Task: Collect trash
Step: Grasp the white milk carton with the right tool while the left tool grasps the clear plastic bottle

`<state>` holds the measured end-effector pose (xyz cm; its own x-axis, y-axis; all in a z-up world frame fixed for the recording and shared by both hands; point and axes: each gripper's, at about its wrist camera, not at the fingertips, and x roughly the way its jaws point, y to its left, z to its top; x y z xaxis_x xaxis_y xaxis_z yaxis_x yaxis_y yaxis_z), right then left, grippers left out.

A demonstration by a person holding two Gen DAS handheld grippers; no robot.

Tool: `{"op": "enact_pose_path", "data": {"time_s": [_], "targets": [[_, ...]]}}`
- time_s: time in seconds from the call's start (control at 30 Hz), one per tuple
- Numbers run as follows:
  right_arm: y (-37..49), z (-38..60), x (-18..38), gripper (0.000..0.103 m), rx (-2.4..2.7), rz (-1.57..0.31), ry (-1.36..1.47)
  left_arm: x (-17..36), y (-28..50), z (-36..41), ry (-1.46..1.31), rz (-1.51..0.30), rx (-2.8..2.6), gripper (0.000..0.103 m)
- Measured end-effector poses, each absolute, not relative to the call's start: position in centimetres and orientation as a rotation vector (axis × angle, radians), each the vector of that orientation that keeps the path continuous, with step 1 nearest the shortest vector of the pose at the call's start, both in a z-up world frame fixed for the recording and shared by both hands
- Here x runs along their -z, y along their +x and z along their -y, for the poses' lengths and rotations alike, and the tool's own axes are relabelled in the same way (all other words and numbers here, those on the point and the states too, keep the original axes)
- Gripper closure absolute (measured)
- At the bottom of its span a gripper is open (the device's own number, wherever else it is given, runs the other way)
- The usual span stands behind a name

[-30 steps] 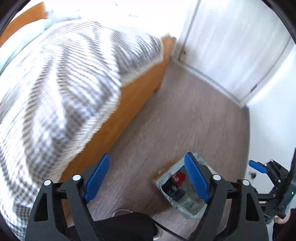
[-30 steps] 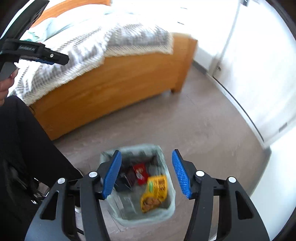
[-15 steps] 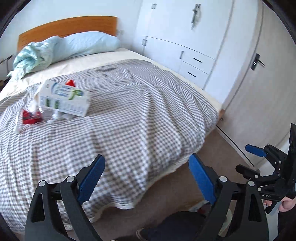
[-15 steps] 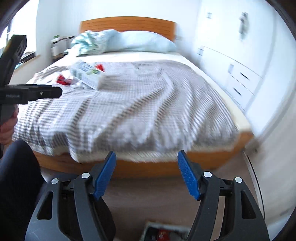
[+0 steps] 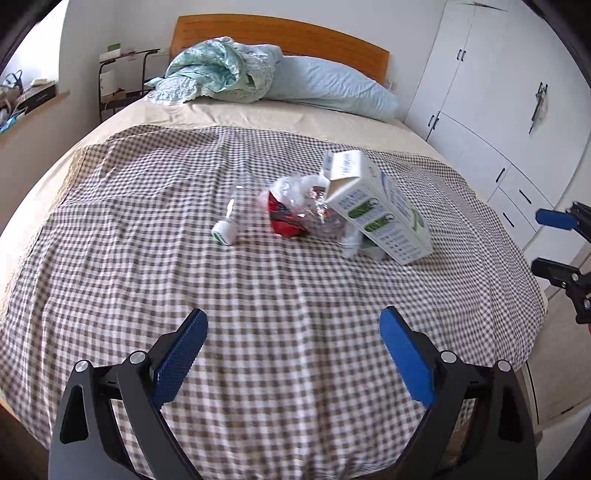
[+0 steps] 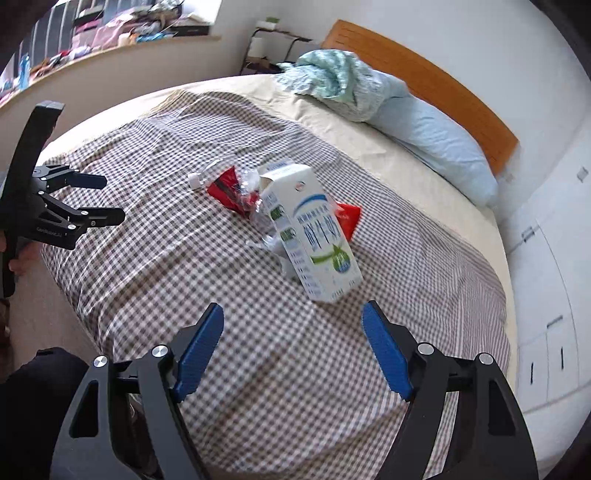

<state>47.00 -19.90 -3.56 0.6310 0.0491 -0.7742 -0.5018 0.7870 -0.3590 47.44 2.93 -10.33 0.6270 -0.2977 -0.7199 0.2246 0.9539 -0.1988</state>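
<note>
A pile of trash lies mid-bed on the checked blanket (image 5: 258, 295): a white milk carton (image 5: 376, 206) (image 6: 314, 229) lying tilted, a crushed clear bottle with a red label (image 5: 291, 206) (image 6: 236, 192), a small clear bottle with a white cap (image 5: 227, 225), and a red wrapper (image 6: 347, 218) behind the carton. My left gripper (image 5: 293, 354) is open and empty over the blanket's near part, well short of the pile. My right gripper (image 6: 293, 350) is open and empty, just short of the carton.
The bed has a wooden headboard (image 5: 280, 33), a blue pillow (image 5: 332, 88) and bunched teal bedding (image 5: 218, 70). White wardrobes (image 5: 498, 110) stand to the right, a black rack (image 5: 122, 81) and a cluttered sill (image 6: 110, 40) to the left.
Both grippers swung up from the trash bin on the floor to face the bed, then moved closer to the trash pile. Both stay open and empty.
</note>
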Motion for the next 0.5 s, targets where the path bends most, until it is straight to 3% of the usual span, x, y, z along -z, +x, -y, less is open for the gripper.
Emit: {"op": "enact_pose_path", "data": {"time_s": [0.33,0.5], "targets": [[62.1,10.5,8.6,0.027,-0.387,-0.963,-0.946,13.4,54.2,-9.4,-0.172,-0.889,0.252,0.012],[66.9,8.3,12.5,0.024,-0.373,-1.112,-1.069,15.0,56.0,-10.3,-0.186,-0.921,0.271,0.012]]}}
